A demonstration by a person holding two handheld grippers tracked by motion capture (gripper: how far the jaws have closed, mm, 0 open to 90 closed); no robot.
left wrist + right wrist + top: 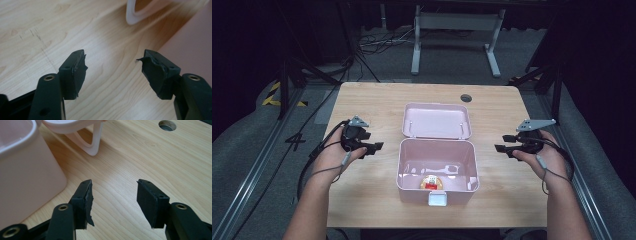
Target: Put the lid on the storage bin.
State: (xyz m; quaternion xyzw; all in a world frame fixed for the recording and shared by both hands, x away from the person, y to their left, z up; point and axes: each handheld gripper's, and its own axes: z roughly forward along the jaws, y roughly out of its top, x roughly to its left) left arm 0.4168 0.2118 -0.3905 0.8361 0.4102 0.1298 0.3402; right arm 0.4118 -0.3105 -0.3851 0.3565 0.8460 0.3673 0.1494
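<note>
Box point(437, 170) of pale pink plastic sits at the middle of the bench point(377, 100), its lid point(436, 120) thrown back flat behind it and its latch tab facing the person. Inside, near the front wall, lies a small round item point(431, 183) with gold and red on it; I cannot tell what it is. The left gripper point(373, 146) hovers to the left of the box and the right gripper point(503, 144) to its right, both apart from it, both with jaws spread wide and nothing between them. In my judgement the work stands at a pause before a reach: either the round item is to be lifted out or the lid swung forward. Either move calls for one gripper to come in over the rim. The box's long axis runs left to right across the bench, its opening pointing straight up, hinge side away from the person.
</note>
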